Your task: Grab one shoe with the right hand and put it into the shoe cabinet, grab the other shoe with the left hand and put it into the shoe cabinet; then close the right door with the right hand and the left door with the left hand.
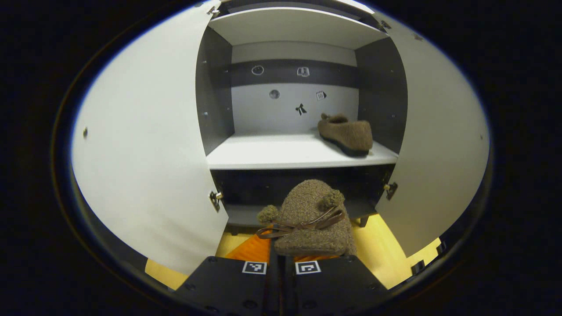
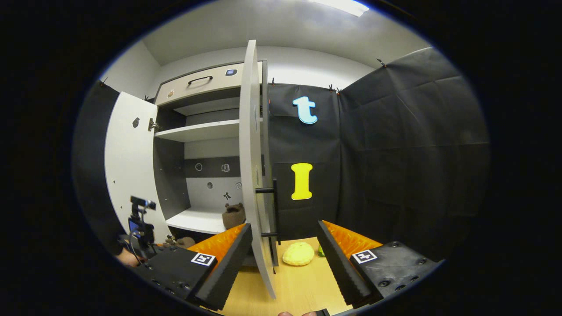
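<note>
- Left gripper view: the left gripper [image 1: 281, 259] has its fingers clamped tight on a fuzzy brown shoe [image 1: 314, 221] — gripped at the near end, its long axis running straight away from the camera toward the shoe cabinet [image 1: 292, 114].
- That held shoe has two little pompoms and a brown ribbon bow across the top, and it sits level, in front of the cabinet's dark lower compartment, just below the front edge of the white shelf [image 1: 272, 153].
- The other shoe [image 1: 346, 134] is already on that shelf, at its right end near the right side wall. Its long axis runs diagonally, one end toward the back wall and the other toward the front right corner; I can't tell which end is the toe.
- Both doors stand wide open here: left door [image 1: 145, 149], right door [image 1: 439, 140].
- Right gripper view: the right gripper [image 2: 284, 259] is spread wide and holding nothing — the front edge of the right door [image 2: 254, 175] stands between its two fingers, not touched by either that I can see.
- The door's dark handle [image 2: 272, 206] sits just above the gripper.
- Farther left you can see the other gripper [image 2: 140, 232] low down by the cabinet, and a shoe [image 2: 233, 215] on the shelf inside.
- A yellow thing [image 2: 298, 253] lies on the wooden floor [image 2: 303, 285] past the door.
</note>
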Demonstrator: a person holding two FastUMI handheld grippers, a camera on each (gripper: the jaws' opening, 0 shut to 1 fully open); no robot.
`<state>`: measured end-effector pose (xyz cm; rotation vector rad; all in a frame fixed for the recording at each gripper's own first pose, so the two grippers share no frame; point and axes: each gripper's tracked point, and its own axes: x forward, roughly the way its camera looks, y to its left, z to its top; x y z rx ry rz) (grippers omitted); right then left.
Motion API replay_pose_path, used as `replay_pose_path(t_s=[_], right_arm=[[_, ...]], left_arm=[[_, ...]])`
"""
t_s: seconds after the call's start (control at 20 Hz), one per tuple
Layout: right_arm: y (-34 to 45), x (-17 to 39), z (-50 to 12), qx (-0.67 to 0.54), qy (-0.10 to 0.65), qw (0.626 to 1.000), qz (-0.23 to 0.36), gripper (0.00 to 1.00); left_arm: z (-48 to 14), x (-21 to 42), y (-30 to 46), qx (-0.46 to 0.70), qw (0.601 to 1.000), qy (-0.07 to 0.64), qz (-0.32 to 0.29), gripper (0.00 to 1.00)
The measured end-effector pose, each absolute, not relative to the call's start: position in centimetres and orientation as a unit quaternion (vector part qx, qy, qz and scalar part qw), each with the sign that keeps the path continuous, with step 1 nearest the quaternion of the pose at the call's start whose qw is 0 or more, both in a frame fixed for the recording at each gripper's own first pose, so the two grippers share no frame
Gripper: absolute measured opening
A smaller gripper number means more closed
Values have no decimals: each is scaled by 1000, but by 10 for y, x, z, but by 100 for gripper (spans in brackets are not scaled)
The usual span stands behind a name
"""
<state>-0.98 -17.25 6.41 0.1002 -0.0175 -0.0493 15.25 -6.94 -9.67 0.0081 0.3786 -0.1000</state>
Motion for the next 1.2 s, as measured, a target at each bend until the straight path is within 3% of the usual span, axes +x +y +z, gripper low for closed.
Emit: replay_pose_path(t_s=[0.2,0.55,0.9,1.2], right_arm=[[-193,-9,51,55,3,998,-38,98],[-226,-22,35,54,18,997,-60,97],[-254,-27,25,59,34,994,-86,97],[-278,-25,23,55,38,991,-115,97]], left_arm=[[-26,199,-71,-3,987,155,-41,9],[29,305,-75,-3,989,145,-23,9],[16,415,-80,30,985,172,2,10],[-16,466,-67,43,979,197,32,9]])
